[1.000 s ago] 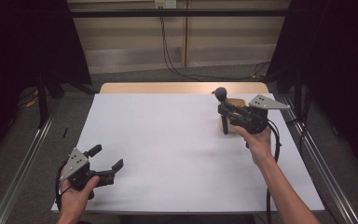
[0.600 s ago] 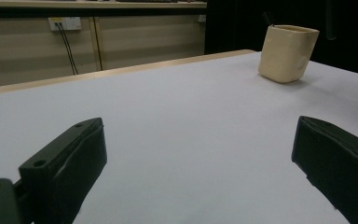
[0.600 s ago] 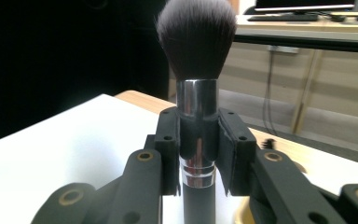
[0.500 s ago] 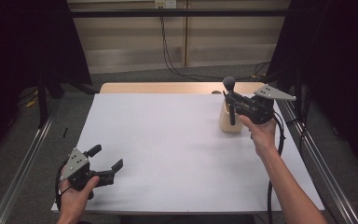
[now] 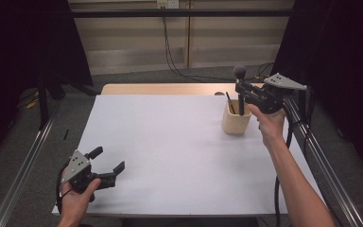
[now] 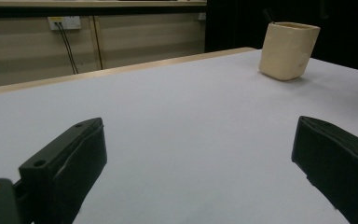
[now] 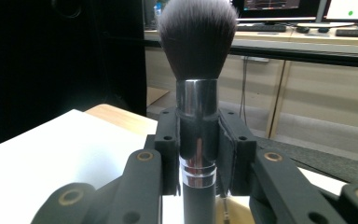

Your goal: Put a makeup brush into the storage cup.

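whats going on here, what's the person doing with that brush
A person works at a white-topped table with a two-jaw gripper in each hand. The right gripper is clamped on the silver ferrule of a black-handled makeup brush with dark bristles, held upright just above a cream-coloured square holder near the table's far right. A thin dark stick already stands in that holder. The left gripper rests open at the near left corner, holding nothing.
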Motion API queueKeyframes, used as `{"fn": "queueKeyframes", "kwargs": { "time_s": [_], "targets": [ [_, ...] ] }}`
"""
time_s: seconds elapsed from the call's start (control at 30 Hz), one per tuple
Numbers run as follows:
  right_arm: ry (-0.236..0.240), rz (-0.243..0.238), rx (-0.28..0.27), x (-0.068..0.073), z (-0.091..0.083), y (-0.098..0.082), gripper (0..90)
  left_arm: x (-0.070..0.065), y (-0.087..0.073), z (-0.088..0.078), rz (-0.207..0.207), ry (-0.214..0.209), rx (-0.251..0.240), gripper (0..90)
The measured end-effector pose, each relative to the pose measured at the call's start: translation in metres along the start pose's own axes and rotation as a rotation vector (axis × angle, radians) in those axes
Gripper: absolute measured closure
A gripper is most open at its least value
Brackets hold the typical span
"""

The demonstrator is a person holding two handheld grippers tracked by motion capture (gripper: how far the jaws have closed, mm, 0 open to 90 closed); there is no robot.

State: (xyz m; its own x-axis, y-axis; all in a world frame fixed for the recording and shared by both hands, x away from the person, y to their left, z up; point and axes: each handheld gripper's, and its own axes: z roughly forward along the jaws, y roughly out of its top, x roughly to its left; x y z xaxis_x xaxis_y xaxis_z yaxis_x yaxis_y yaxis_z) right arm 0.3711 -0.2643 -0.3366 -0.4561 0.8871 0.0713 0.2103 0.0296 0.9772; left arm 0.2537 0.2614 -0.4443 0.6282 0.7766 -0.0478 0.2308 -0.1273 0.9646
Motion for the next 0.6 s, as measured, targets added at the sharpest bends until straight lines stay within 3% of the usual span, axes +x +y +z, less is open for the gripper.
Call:
{"fn": "queueKeyframes", "kwargs": {
  "time_s": [0.6],
  "targets": [
    [-0.053, -0.012, 0.024, -0.020, 0.021, -0.004, 71.9, 0.000, 0.000, 0.001, 0.005, -0.005, 0.004, 3.1]
  ]
}}
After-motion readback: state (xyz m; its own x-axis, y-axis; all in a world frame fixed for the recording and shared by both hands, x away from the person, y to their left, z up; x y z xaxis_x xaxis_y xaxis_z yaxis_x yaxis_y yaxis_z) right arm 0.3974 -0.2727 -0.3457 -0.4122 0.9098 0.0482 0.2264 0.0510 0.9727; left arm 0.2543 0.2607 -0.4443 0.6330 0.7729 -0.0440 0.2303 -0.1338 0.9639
